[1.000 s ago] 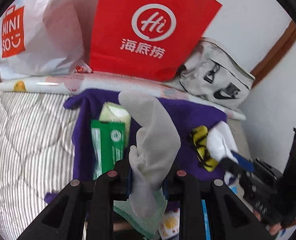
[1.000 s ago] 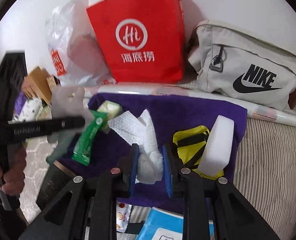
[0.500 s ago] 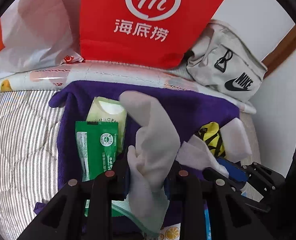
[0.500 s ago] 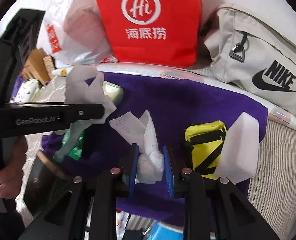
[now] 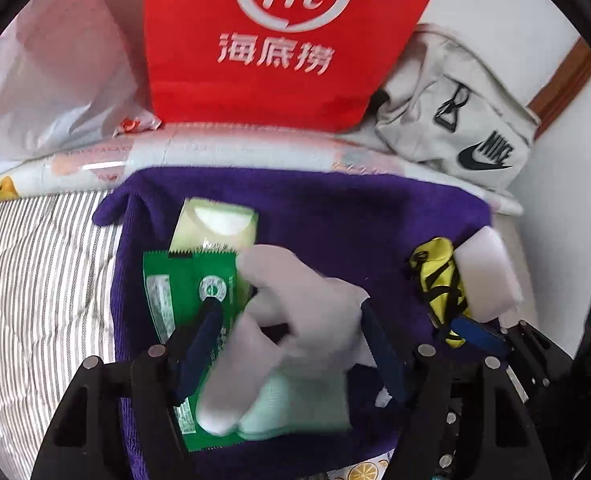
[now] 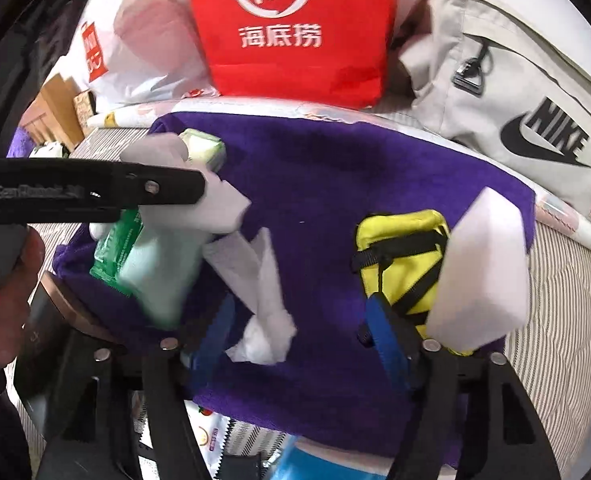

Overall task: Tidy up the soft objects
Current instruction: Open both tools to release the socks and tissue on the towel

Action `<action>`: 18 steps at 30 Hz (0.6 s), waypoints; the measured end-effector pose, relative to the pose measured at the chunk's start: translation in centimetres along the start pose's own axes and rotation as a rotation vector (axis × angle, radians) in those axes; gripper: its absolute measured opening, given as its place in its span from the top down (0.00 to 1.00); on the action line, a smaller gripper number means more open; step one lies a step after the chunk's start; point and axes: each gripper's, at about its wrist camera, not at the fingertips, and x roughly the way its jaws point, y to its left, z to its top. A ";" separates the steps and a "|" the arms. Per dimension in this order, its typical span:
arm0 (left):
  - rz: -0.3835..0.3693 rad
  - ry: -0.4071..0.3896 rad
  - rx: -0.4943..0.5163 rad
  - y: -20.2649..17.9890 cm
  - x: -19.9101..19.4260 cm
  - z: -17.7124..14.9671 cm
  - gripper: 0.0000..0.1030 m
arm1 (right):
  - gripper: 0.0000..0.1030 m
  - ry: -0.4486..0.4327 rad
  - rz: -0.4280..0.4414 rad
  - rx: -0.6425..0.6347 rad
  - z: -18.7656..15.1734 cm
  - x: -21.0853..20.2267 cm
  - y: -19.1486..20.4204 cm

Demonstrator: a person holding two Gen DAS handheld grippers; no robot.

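A purple towel lies spread on the striped bed. My left gripper is open, its jaws wide; a grey sock with a green cuff lies loose between them, over a green packet and by a pale tissue pack. My right gripper is open; a crumpled white cloth lies between its jaws on the towel. The sock shows at left in the right wrist view, under the left gripper. A yellow pouch and a white foam block lie at right.
A red Hi bag, a white plastic bag and a grey Nike bag stand behind the towel against the wall. A rolled printed sheet lies along the towel's far edge. Small packets lie at the near edge.
Both grippers opened. The left let go of the sock, which dropped onto the packets. The right let go of the white cloth, which now lies on the towel. Both moved closer to the towel.
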 end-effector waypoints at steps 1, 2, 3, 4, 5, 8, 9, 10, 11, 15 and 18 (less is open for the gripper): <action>0.000 0.001 -0.006 0.2 -0.1 0.0 0.29 | 0.32 0.000 0.001 0.011 0.1 -0.1 -0.2; -0.007 -0.001 -0.029 0.6 -0.2 0.1 0.29 | 0.31 -0.001 -0.004 0.025 0.1 -0.3 -0.6; -0.016 -0.002 -0.042 0.9 -0.3 0.1 0.29 | 0.31 -0.010 -0.008 0.029 0.1 -0.5 -0.7; -0.026 0.003 -0.059 1.3 -0.4 0.1 0.29 | 0.31 -0.022 -0.012 0.032 0.2 -0.8 -0.9; -0.022 0.005 -0.066 1.6 -0.6 0.1 0.29 | 0.31 -0.034 -0.016 0.040 0.0 -1.3 -1.1; -0.002 -0.024 -0.070 2.3 -1.7 -0.2 0.29 | 0.31 -0.055 -0.005 0.048 0.1 -2.4 -1.2; 0.002 -0.034 -0.070 2.5 -2.2 -0.3 0.29 | 0.31 -0.060 -0.002 0.049 0.1 -2.9 -1.1; 0.005 -0.047 -0.070 2.7 -2.8 -0.5 0.29 | 0.31 -0.067 0.002 0.047 0.1 -3.3 -1.0; 0.003 -0.057 -0.069 2.7 -3.3 -0.7 0.29 | 0.31 -0.080 0.012 0.044 0.0 -3.9 -0.9; -0.006 -0.102 -0.074 3.0 -5.7 -1.6 0.29 | 0.31 -0.162 0.008 0.038 -1.0 -6.7 0.0; -0.006 -0.129 -0.057 3.0 -7.8 -2.9 0.29 | 0.31 -0.183 0.017 0.040 -2.1 -8.5 0.6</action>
